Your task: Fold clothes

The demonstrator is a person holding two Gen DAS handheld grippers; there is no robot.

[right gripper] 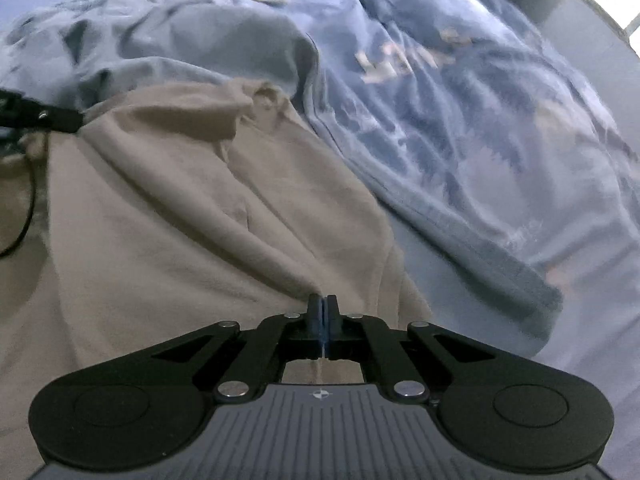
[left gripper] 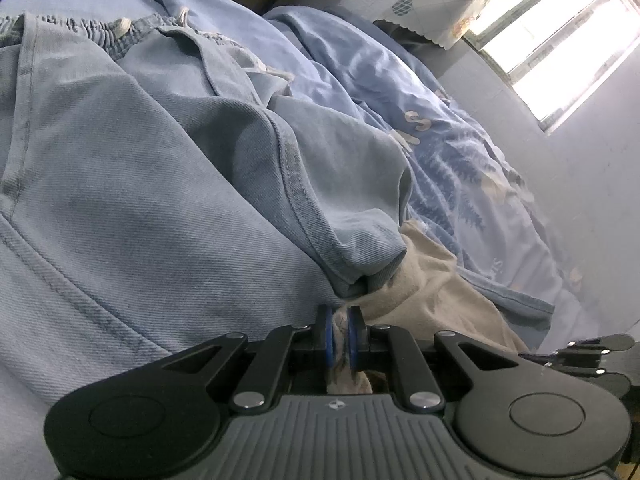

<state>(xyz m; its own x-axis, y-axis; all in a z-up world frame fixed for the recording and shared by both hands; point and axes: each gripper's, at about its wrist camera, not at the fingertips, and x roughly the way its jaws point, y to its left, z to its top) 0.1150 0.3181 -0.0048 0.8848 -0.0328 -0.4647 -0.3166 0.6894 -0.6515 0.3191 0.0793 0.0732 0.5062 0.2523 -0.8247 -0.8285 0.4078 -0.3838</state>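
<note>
- a bed (right gripper: pixel 440 264) covered in a pale blue sheet is seen under everything, with a bright window (left gripper: pixel 548 28) beyond it in the left wrist view.
- a blue printed garment (right gripper: pixel 460 120), patterned with darker tree shapes and pale lettering, is spread over the far right part of the bed; its ribbed hem is laid just beside the beige cloth.
- light blue denim trousers (left gripper: pixel 140 168) with an elastic waistband and a white drawstring are heaped on the left, one hemmed leg end resting on the beige cloth.
- a beige garment (right gripper: pixel 192 200) is stretched between the two grippers, lying rumpled in the near middle of the bed, between the denim and the printed garment.
- the left gripper (left gripper: pixel 339 322) is closed on a bunched fold of the beige garment, which is seen pinched between its blue pads.
- the right gripper (right gripper: pixel 322 308) is closed tight on an edge of the beige garment, with creases drawn toward its tips.
</note>
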